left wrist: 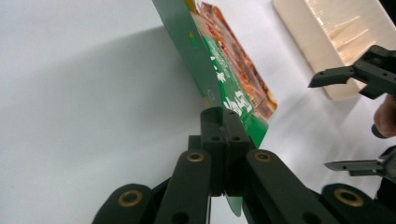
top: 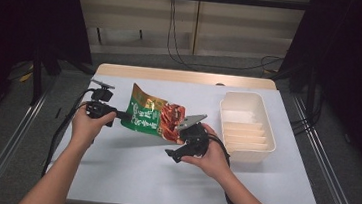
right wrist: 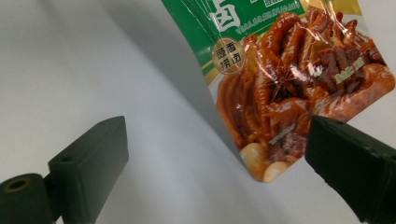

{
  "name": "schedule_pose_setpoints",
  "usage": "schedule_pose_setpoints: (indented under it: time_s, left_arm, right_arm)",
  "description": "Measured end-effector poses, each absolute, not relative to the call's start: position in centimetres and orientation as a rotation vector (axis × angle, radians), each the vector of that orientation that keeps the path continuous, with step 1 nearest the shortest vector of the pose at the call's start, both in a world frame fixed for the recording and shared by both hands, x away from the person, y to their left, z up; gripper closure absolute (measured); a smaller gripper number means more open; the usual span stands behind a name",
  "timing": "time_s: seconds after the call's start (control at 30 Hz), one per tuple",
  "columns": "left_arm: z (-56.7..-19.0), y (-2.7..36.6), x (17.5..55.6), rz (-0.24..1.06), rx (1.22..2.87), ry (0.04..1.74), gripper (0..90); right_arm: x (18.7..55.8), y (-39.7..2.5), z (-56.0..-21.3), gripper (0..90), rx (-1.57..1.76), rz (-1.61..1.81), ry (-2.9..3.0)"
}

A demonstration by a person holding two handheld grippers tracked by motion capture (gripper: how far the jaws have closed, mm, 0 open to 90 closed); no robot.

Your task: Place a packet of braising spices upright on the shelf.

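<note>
Bright overhead light leaves the white table point(top: 126, 177) evenly lit against dark surroundings. The snack pouch point(right wrist: 299, 88) shows glare on its foil and casts a soft shadow. Close-up jaws are blurred.

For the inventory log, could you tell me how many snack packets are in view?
1: the snack packet is held above the table, pinched by the left gripper, left of the bin.

lab, black curtains point(top: 22, 11), rail frame point(top: 6, 150)
</note>
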State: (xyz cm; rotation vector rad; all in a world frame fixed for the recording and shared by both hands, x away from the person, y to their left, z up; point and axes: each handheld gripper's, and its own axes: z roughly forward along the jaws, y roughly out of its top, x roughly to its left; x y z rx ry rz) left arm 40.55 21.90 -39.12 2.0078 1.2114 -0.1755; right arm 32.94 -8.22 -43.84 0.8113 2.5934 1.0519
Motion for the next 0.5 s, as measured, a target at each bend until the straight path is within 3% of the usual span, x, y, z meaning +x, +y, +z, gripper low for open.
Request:
schedule_pose_setpoints:
  time_s: [0.5]
  left_arm:
    - [-34.6,20.5,40.6,-0.148,2.129,1.107,90.0]
  right_arm:
    - [35.3,-8.2,-41.3,6.0,0.785,1.053,2.604]
